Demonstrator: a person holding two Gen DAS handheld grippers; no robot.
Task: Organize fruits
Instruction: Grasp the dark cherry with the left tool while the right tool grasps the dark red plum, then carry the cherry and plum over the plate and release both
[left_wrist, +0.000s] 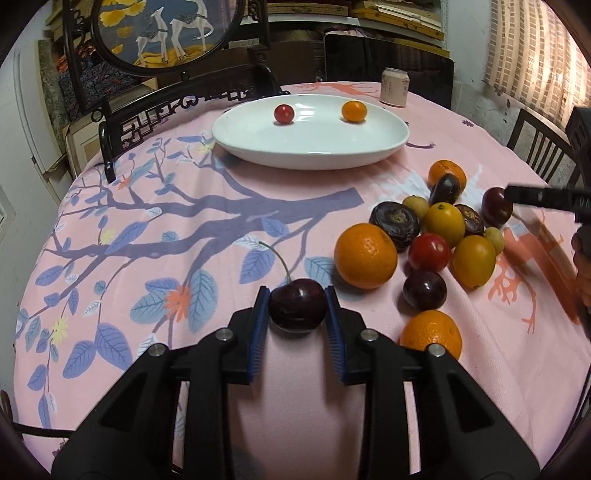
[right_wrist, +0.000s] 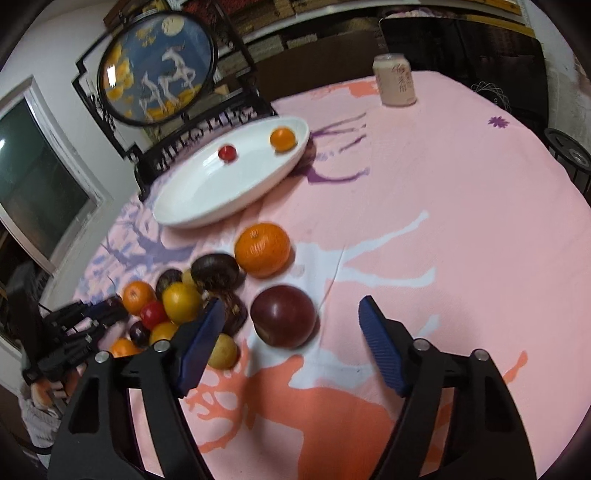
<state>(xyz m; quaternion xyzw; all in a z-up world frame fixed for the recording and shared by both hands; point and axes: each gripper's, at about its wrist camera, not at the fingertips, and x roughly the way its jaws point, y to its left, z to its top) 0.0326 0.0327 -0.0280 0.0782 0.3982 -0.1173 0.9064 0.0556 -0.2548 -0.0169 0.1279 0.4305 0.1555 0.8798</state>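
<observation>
A pink flowered cloth covers the table. The left claw pinches a small, soft cherry across its middle; gentle pressure suits. The right claw gapes near a plum.

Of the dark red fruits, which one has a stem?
The cherry between the pads of the left hand-held gripper: a thin stem curves up from it. The other dark fruits show none.
</observation>
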